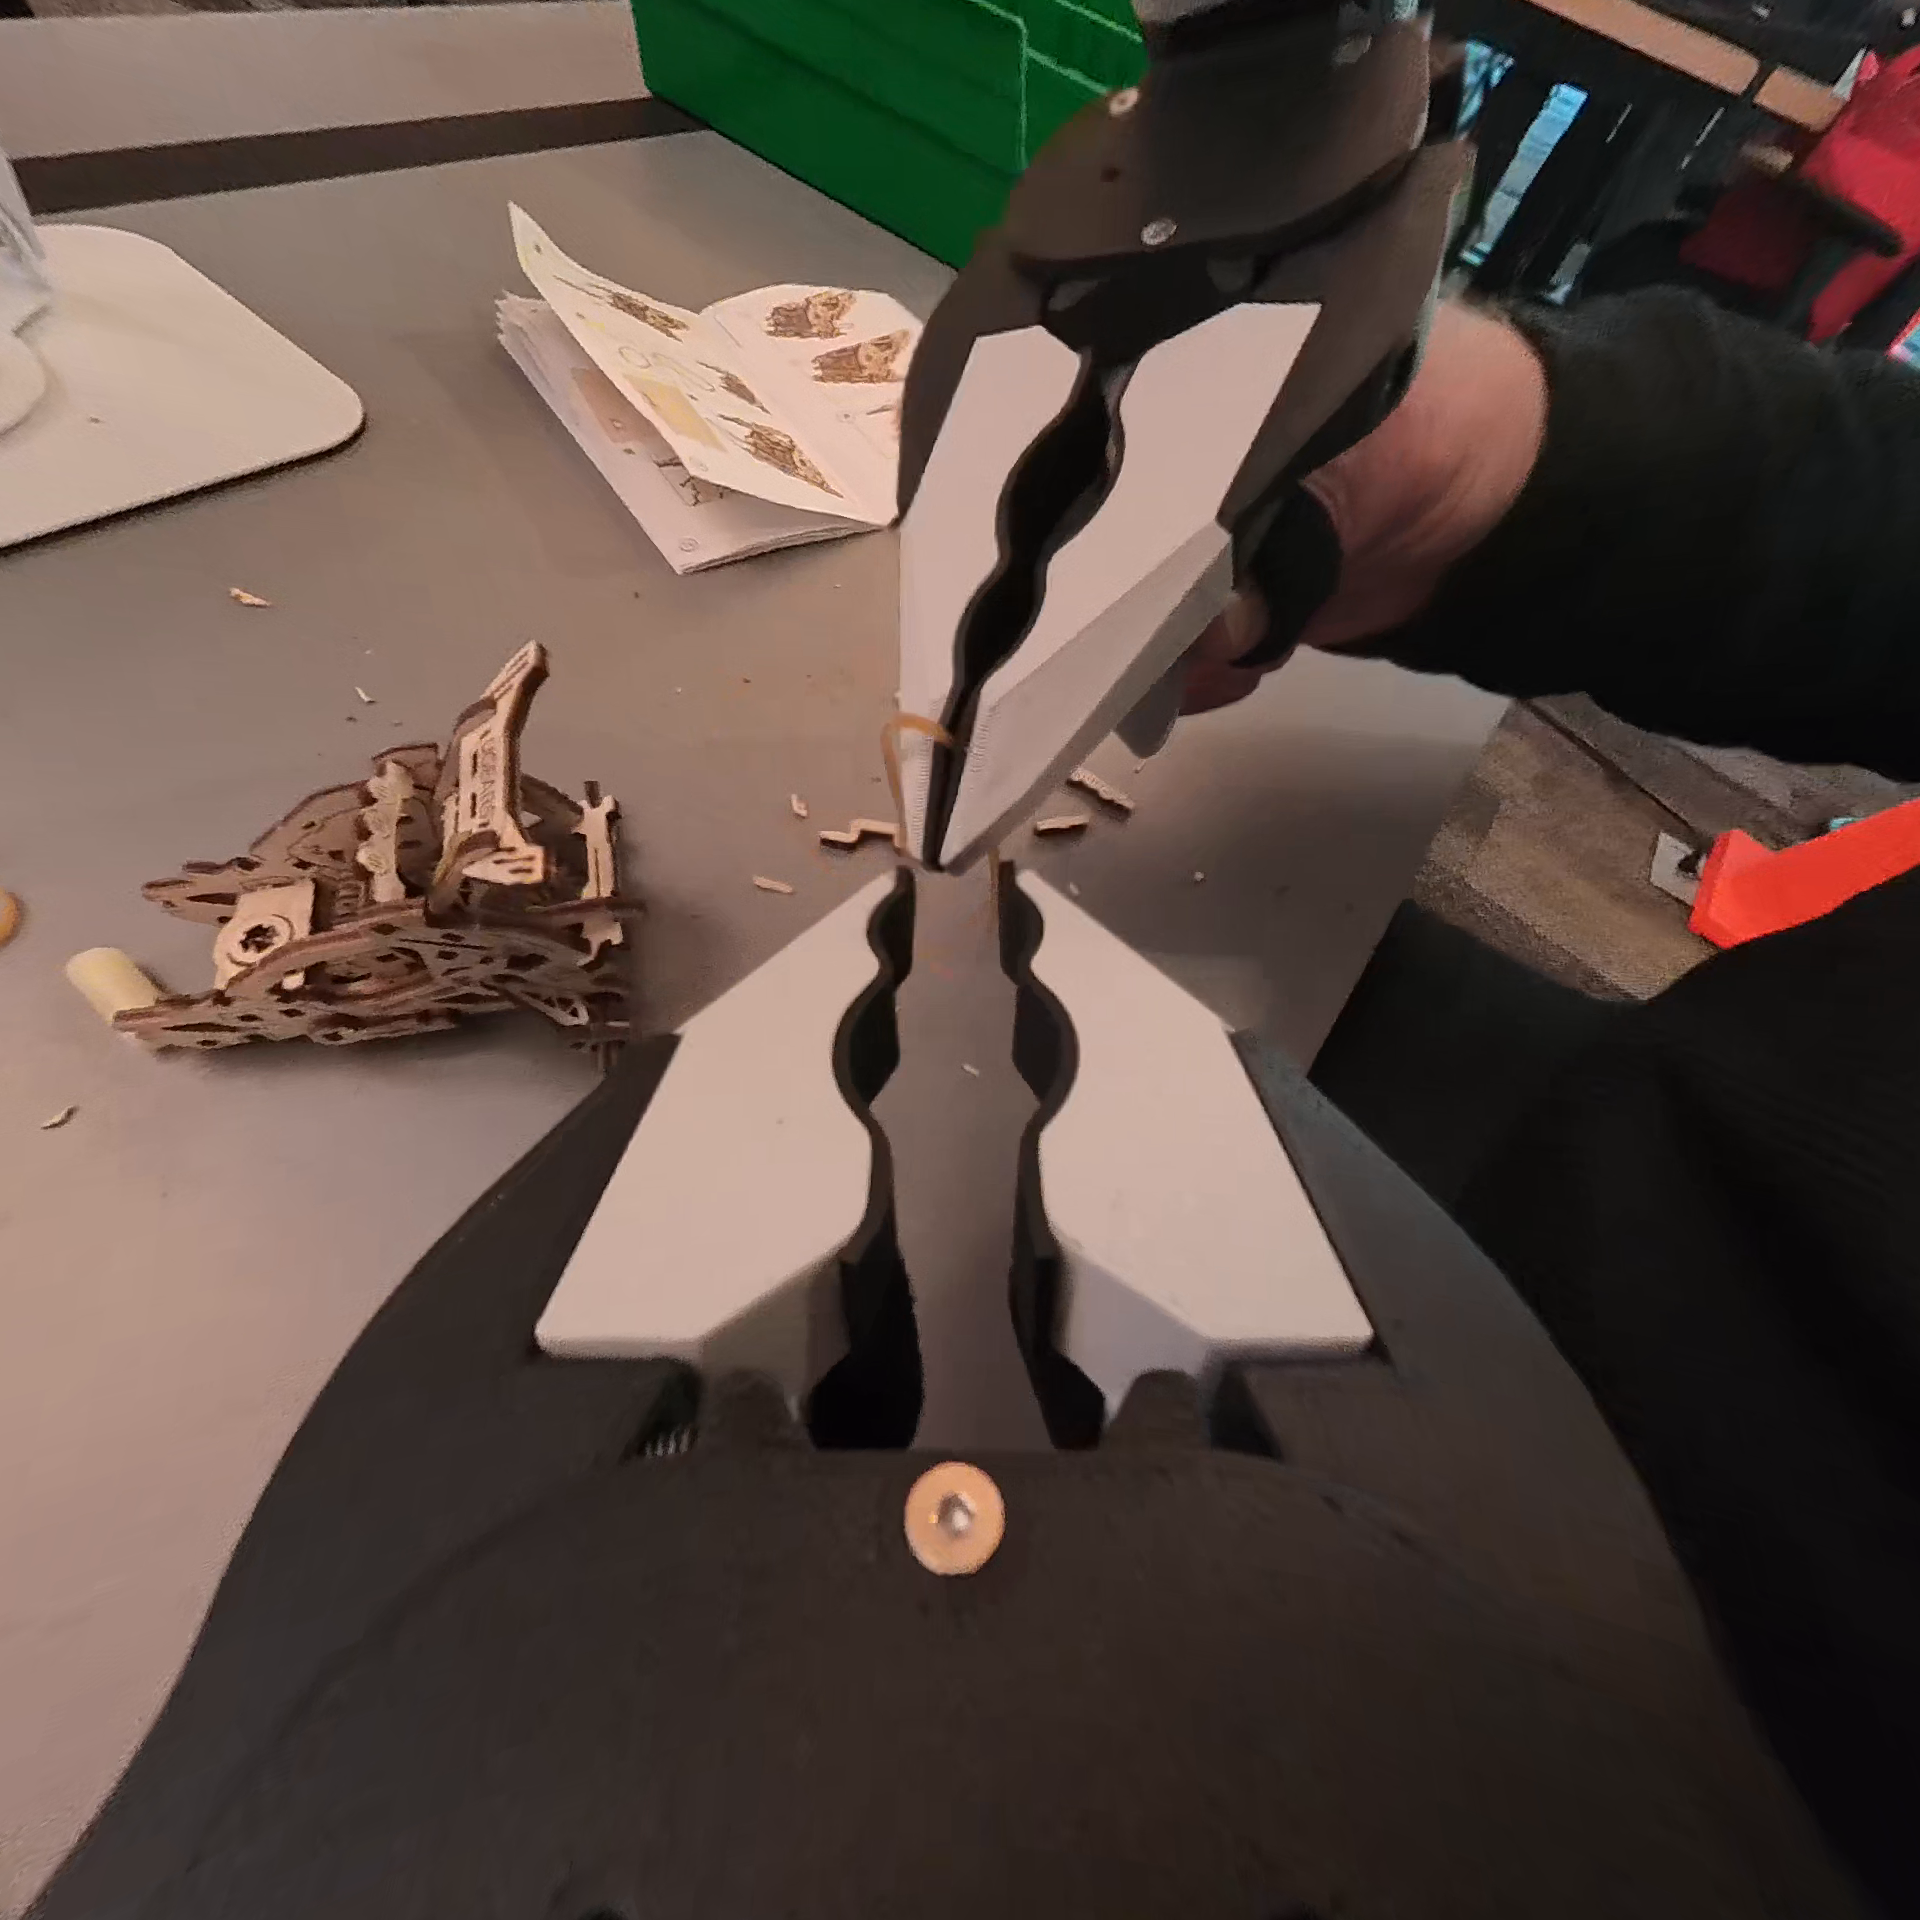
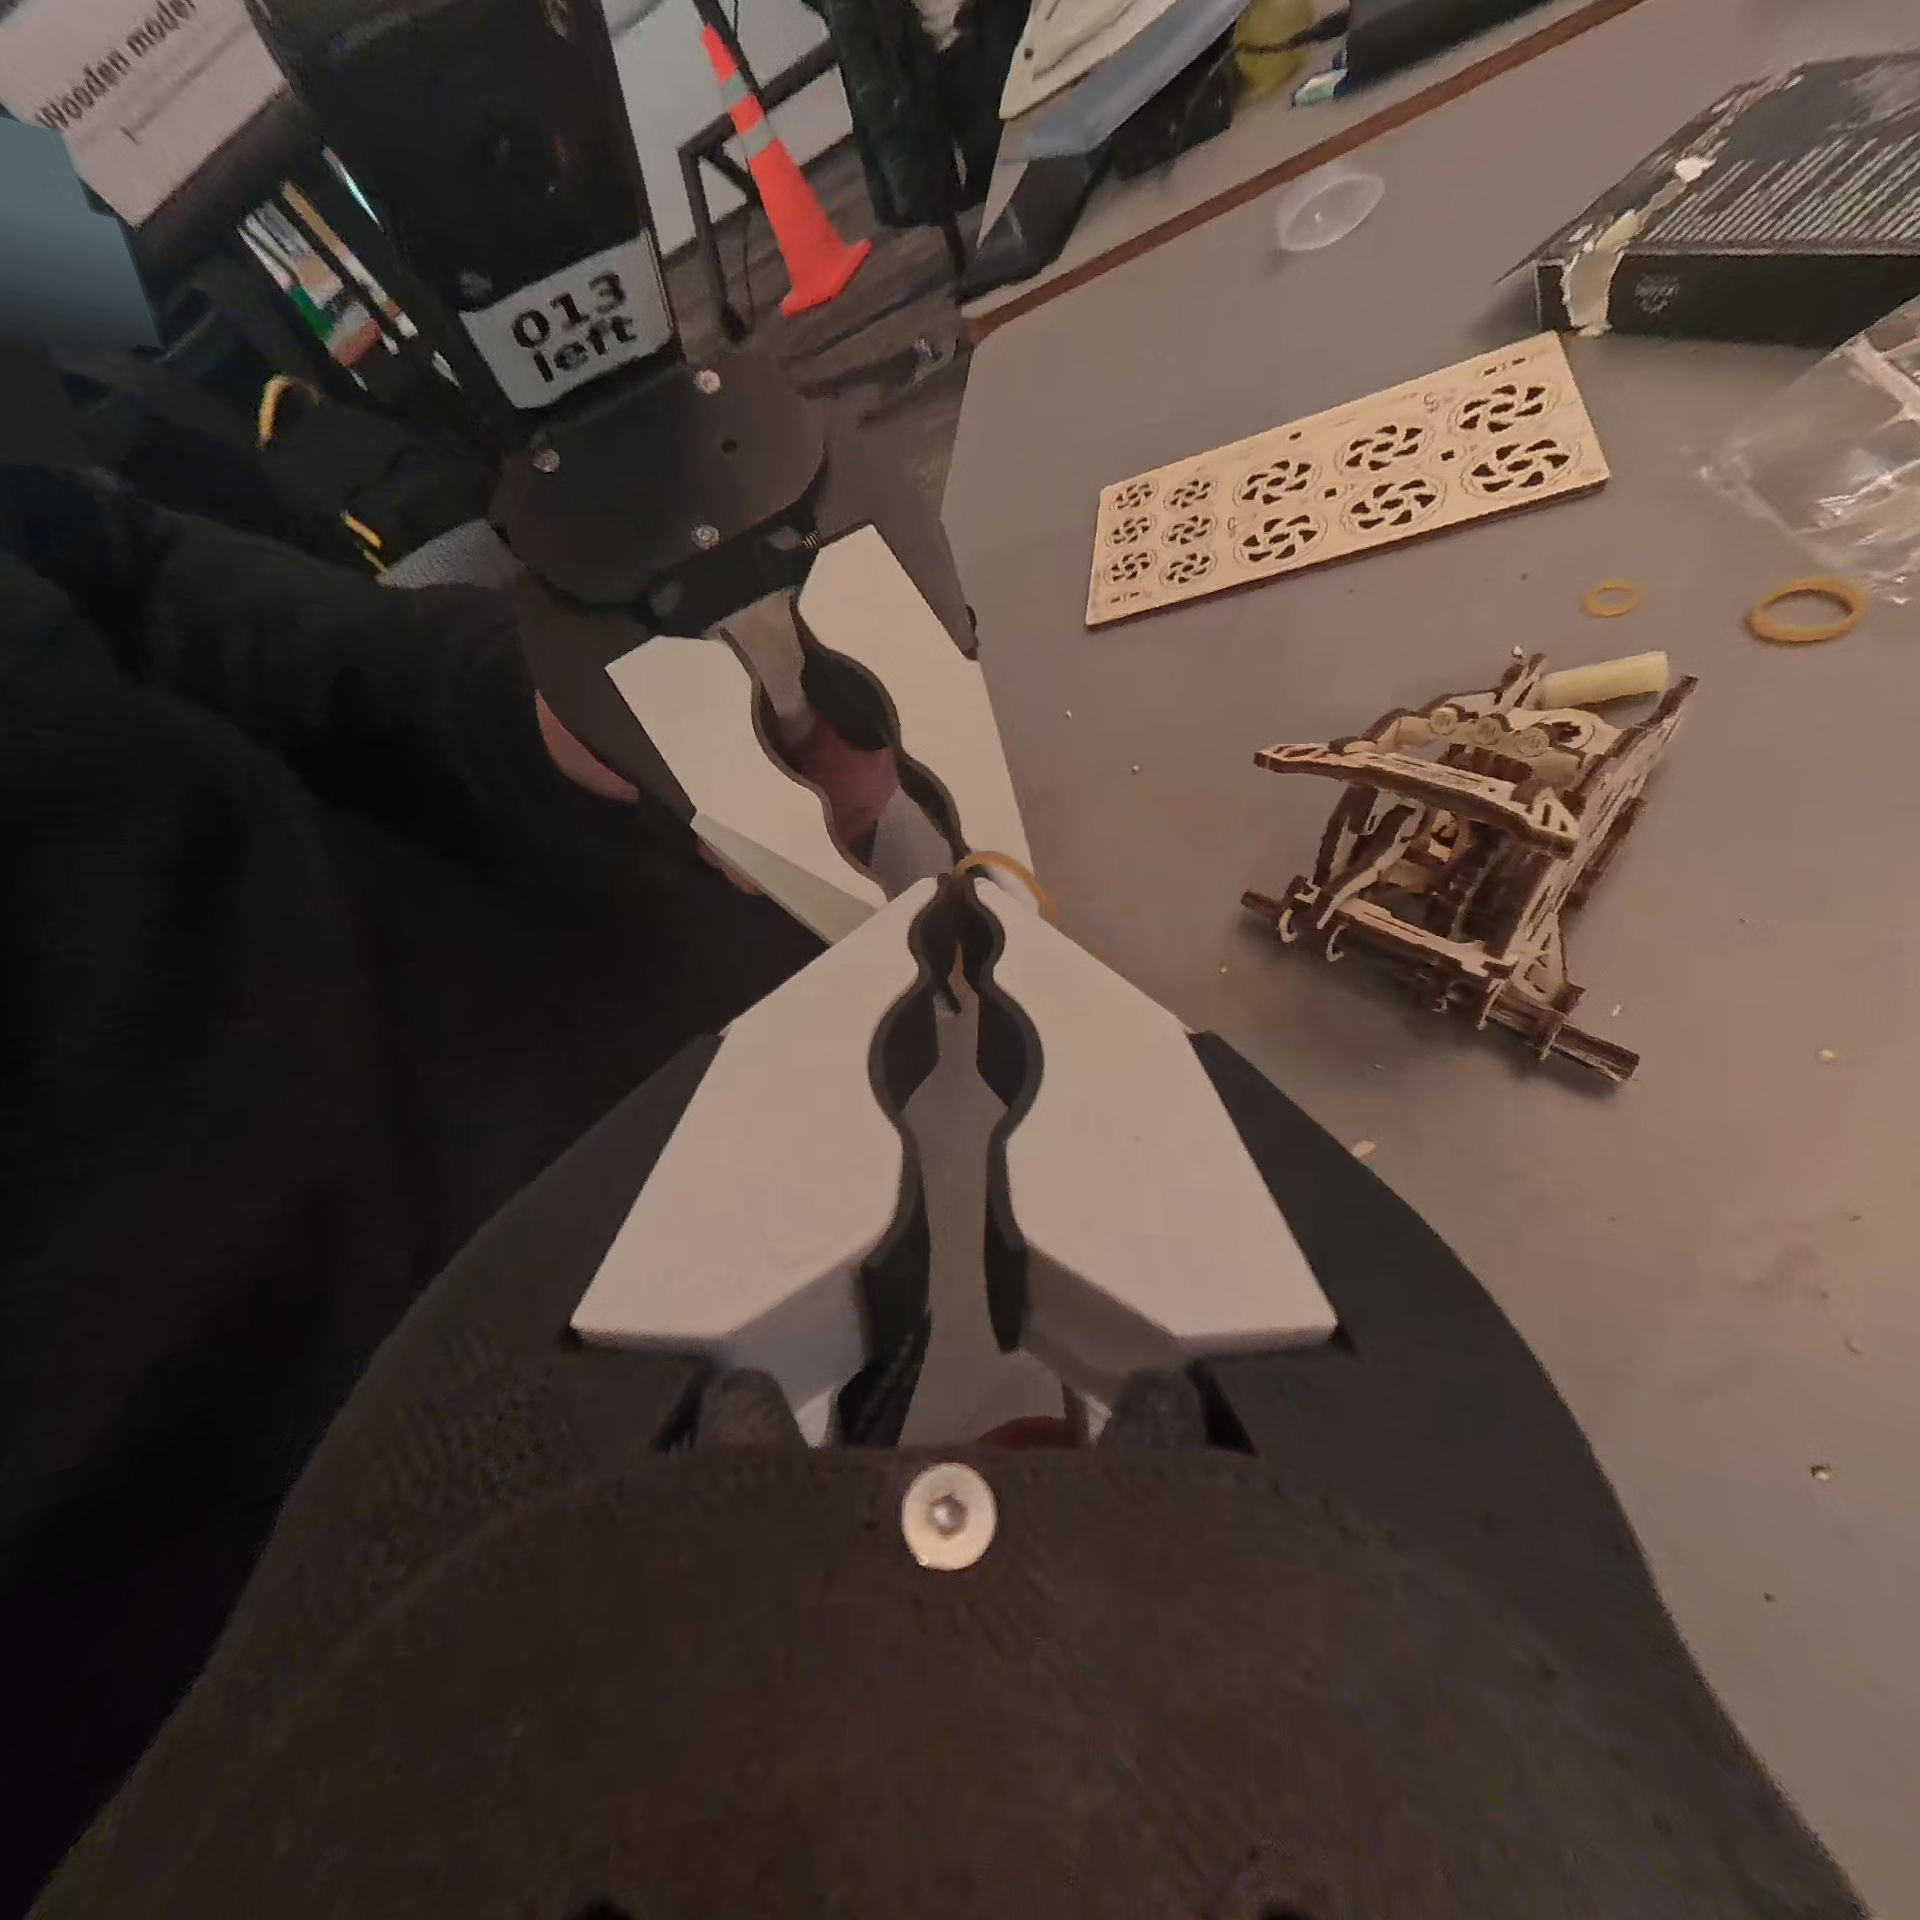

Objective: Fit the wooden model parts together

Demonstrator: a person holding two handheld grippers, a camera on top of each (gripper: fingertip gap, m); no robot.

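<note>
A partly built wooden model (image 1: 395,894) lies on the grey table (image 1: 312,1247), left of both grippers; it also shows in the right wrist view (image 2: 1455,842). My right gripper (image 2: 951,899) is shut at its tips on a tan rubber band (image 2: 1003,868). In the left wrist view it (image 1: 940,857) comes down from above, with the band's loop (image 1: 914,743) sticking out beside it. My left gripper (image 1: 961,883) is open, its tips either side of the right gripper's tips. A strand of the band runs beside one left fingertip (image 1: 1029,904). Whether the band loops around it I cannot tell.
An open instruction booklet (image 1: 727,395), a green box (image 1: 862,104) and a white base (image 1: 156,374) lie farther back. A wooden sheet of gear parts (image 2: 1340,499), two loose rubber bands (image 2: 1806,609), a black box (image 2: 1766,229) and a plastic bag (image 2: 1829,468) are to the right. Small wood offcuts (image 1: 857,831) lie under the grippers. The grippers are tip to tip, or close to it. Left tips and right tips are each some 35 cm from the white base (image 1: 156,374).
</note>
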